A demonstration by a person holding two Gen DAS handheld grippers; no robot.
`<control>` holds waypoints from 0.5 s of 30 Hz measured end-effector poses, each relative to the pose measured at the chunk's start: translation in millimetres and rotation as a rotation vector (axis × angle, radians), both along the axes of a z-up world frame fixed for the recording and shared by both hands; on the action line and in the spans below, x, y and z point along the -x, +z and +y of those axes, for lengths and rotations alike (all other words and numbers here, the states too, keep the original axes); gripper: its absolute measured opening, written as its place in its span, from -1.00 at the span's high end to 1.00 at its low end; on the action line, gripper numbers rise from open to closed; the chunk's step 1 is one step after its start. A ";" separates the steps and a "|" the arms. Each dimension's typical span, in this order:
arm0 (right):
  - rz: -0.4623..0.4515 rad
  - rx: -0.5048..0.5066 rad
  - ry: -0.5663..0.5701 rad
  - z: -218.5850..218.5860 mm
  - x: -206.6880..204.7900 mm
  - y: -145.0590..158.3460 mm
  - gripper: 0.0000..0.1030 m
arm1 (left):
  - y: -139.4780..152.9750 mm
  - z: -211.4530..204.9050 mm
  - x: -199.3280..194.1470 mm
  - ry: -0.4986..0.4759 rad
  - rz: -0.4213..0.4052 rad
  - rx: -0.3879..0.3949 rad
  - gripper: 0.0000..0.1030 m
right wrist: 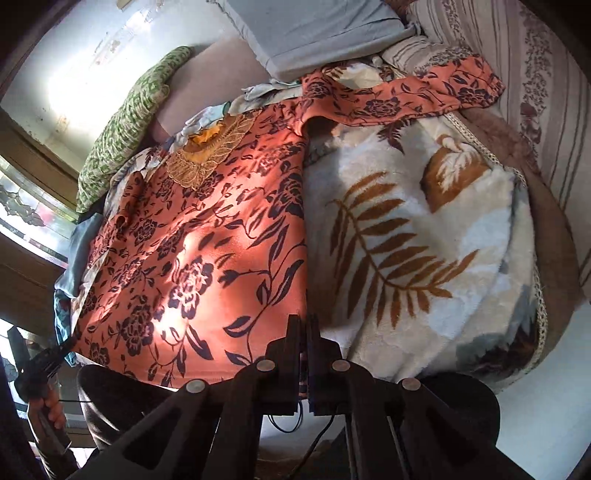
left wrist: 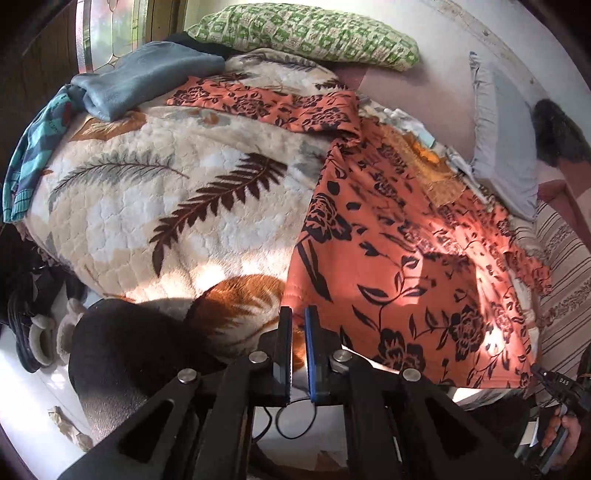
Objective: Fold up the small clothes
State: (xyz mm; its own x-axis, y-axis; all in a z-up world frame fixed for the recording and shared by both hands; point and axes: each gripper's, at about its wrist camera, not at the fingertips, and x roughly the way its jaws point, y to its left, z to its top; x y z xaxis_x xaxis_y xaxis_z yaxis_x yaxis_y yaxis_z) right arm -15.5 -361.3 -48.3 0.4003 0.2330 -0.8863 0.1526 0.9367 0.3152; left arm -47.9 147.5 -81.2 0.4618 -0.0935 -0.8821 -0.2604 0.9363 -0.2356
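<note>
Home bedroom: a bed (left wrist: 565,295) with striped sheet under a plush leaf-print blanket (left wrist: 155,206), green patterned pillow (left wrist: 310,33) and grey pillow (left wrist: 506,147) against the wall, folded clothes (left wrist: 140,81) piled by a window (left wrist: 110,29), slippers (left wrist: 48,332) on the floor.

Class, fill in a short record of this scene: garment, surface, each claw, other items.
garment: orange floral top, spread flat, sleeves out
surface: leaf-print blanket
left claw: shut on the hem's left corner
right claw: shut on the hem's right corner
other items: green patterned pillow, folded blue cloth, grey cushion
</note>
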 end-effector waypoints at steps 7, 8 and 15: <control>0.109 0.013 -0.013 6.9 -6.9 -46.7 0.87 | -13.7 11.3 -8.8 0.030 -0.042 -0.068 0.88; 0.064 0.016 -0.028 7.4 -5.3 -35.9 0.87 | 0.2 4.7 -10.6 -0.001 -0.093 -0.090 0.86; 0.001 -0.286 0.069 37.9 -24.8 -40.5 0.03 | 2.7 -52.8 -61.5 -0.203 -0.165 -0.138 -0.22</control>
State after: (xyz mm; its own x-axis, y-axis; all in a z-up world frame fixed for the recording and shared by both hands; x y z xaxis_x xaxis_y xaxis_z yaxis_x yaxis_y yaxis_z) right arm 9.3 -323.4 -88.8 0.3741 0.4997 -0.7812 0.0922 0.8182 0.5675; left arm 13.6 94.7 -78.5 0.5845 -0.0832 -0.8071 -0.0331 0.9915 -0.1261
